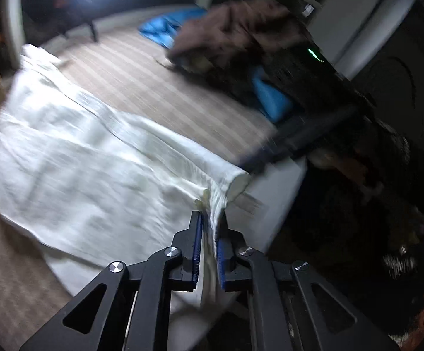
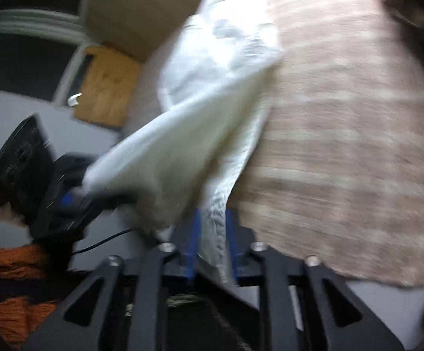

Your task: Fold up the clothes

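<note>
A white garment [image 1: 74, 161] lies spread over a beige striped mat [image 1: 141, 82]. My left gripper [image 1: 210, 216] is shut on a bunched edge of it, the cloth pinched between the blue pads [image 1: 198, 234] and pulled taut. In the right wrist view my right gripper [image 2: 213, 215] has a strip of the same white garment [image 2: 212, 111] running between its blue pads, which close on it. The blurred right gripper [image 1: 254, 163] also shows in the left wrist view beside a rolled hem. The left gripper [image 2: 71, 199] appears at the left of the right wrist view, holding a cloth corner.
A brown clothing heap [image 1: 235, 29] and blue cloth [image 1: 165, 29] lie at the mat's far side, with another blue piece [image 1: 270, 99] nearer. Orange fabric [image 2: 10, 263] and a thin black cable [image 2: 103, 239] sit low left. A tan board [image 2: 106, 87] stands behind.
</note>
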The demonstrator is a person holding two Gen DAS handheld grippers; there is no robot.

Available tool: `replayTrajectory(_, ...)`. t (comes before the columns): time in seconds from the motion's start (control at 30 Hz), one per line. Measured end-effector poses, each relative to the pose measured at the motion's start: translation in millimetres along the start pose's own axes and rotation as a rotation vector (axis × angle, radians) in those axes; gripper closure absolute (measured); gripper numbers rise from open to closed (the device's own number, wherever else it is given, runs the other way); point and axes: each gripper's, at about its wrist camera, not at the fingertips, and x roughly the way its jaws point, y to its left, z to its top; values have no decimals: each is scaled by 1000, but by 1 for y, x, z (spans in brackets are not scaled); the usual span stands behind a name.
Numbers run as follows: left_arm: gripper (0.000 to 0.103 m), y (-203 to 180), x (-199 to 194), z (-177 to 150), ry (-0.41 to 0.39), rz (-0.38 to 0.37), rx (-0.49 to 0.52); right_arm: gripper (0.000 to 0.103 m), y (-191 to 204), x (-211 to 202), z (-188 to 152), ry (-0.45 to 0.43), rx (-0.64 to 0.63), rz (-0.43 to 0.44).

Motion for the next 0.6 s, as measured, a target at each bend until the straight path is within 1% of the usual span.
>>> replayTrajectory(0.03, 94, -2, 0, -6, 14, -13, 0, 80, -5, 0, -4, -5, 6, -32)
replayTrajectory(0.07, 93, 2, -4, -14, 21, -17, -27, 80, -8, 2, -7, -1, 8, -67)
replayTrajectory(0.1, 91, 6, -9, -23, 28, -19, -55, 80, -11, 2, -11, -3, 5, -105)
replayTrajectory(0.13, 84, 15, -15, -33, 28, -6, -106, 80, -15, 2, -15, -8, 4, -126)
replayTrajectory(0.17, 81, 26, -20, -44, 29, 24, -165, 80, -18, 2, -19, -13, 14, -126)
replayTrajectory(0.2, 76, 38, -24, -55, 30, 54, -224, 80, -21, 2, -22, -23, 34, -110)
replayTrajectory(0.23, 73, 48, -25, -64, 35, 90, -274, 80, -25, 1, -26, -35, 57, -87)
replayTrajectory(0.27, 71, 60, -25, -75, 45, 122, -340, 80, -28, -2, -29, -48, 74, -71)
replayTrajectory(0.3, 68, 73, -24, -86, 55, 133, -426, 80, -30, -4, -32, -68, 93, -56)
replayTrajectory(0.4, 67, 97, -21, -113, 46, 103, -607, 79, -46, -18, -37, -111, 144, 34)
replayTrajectory(0.47, 66, 99, -15, -119, 51, 125, -615, 64, -45, -20, -36, -116, 144, 79)
replayTrajectory(0.5, 65, 99, -11, -120, 57, 136, -618, 62, -42, -18, -34, -110, 136, 86)
replayTrajectory(0.53, 65, 101, -5, -121, 59, 127, -627, 62, -39, -14, -31, -98, 124, 72)
replayTrajectory(0.57, 65, 103, -2, -121, 50, 118, -630, 62, -35, -7, -26, -84, 110, 48)
replayTrajectory(0.6, 68, 105, 0, -121, 42, 108, -633, 62, -31, -1, -23, -71, 95, 27)
